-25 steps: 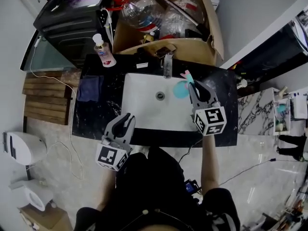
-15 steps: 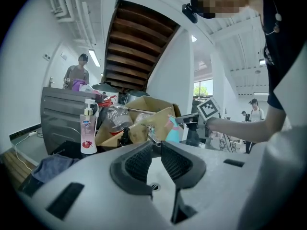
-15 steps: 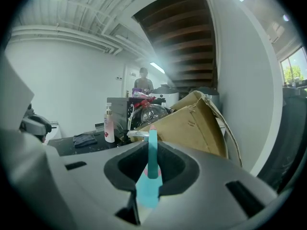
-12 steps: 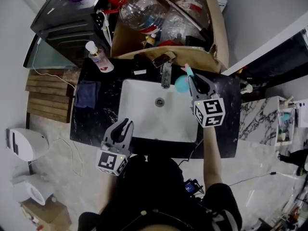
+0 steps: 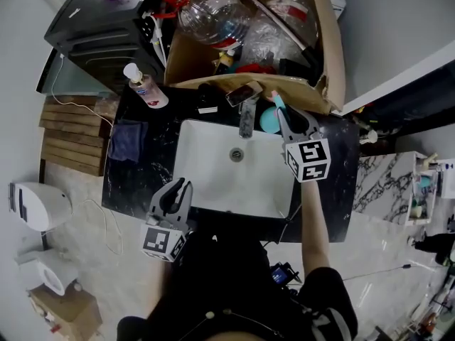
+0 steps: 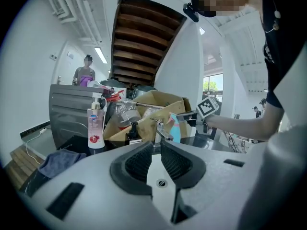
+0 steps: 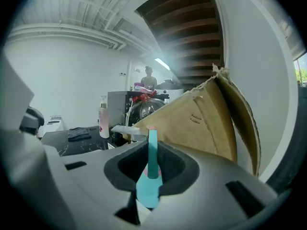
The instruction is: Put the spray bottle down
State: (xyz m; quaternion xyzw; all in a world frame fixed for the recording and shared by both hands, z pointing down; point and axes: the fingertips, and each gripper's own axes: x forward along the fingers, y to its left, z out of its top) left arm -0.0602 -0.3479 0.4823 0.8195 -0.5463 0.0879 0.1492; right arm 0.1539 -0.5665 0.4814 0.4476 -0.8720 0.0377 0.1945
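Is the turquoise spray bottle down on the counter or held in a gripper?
Held: the right gripper's jaws clamp the spray bottle beside the faucet.

Overhead, two low views — faucet (image 5: 246,116) (image 6: 160,128) shared

teal spray bottle (image 5: 269,120) (pink nozzle), upright beside the faucet (image 5: 247,116)

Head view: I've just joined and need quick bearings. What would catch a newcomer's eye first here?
The teal spray bottle stands out first, gripped in the right gripper beside the faucet at the back edge of the white sink. Behind it, a cardboard box crammed with clear plastic bottles crowds the black counter. The left gripper hangs empty over the sink's front rim.
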